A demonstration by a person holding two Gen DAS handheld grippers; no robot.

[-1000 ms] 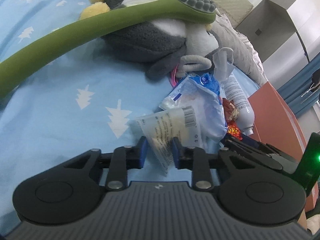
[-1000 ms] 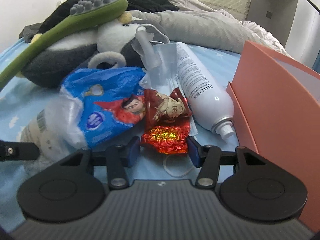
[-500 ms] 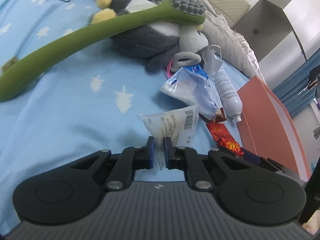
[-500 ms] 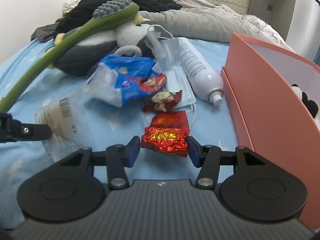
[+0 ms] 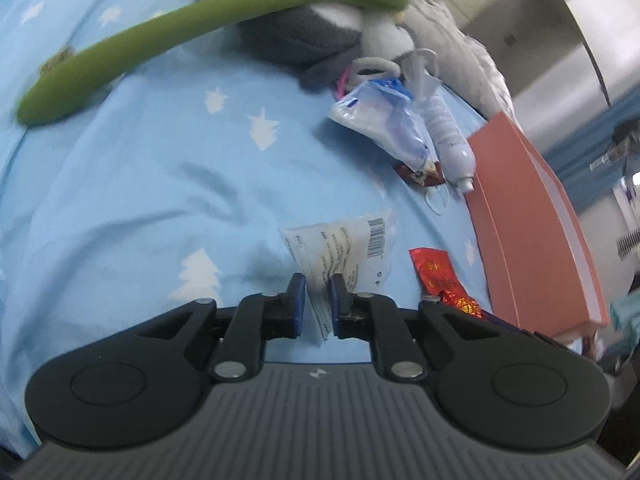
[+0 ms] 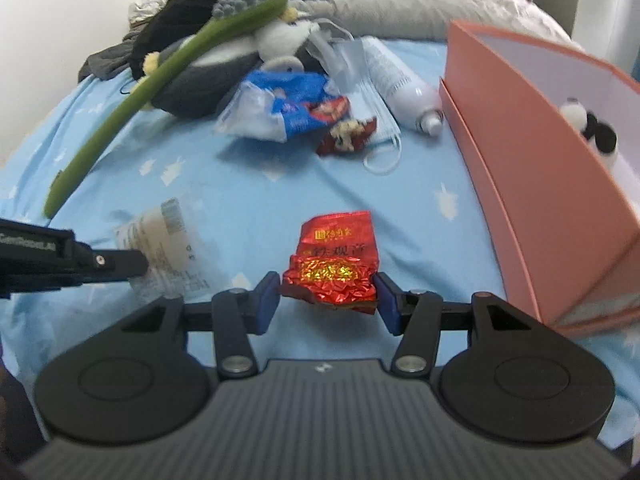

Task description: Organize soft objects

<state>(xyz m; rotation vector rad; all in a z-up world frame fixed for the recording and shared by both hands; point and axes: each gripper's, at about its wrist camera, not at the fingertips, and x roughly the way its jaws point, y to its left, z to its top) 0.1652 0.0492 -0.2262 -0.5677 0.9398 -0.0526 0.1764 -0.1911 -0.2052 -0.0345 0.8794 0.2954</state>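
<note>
Right claw (image 6: 327,294) grips the red foil packet (image 6: 334,258), pink box (image 6: 532,184) just off its right; left claw (image 5: 318,300) pinches the clear packet (image 5: 344,246), farther away over the bed (image 5: 140,184)

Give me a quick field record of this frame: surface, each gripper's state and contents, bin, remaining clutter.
surface: blue bedsheet
left gripper: shut on clear barcode packet
right gripper: shut on red foil packet
bin: orange box, open, panda toy inside
clutter: blue snack bag, white bottle, face mask, green massage stick, grey plush
</note>
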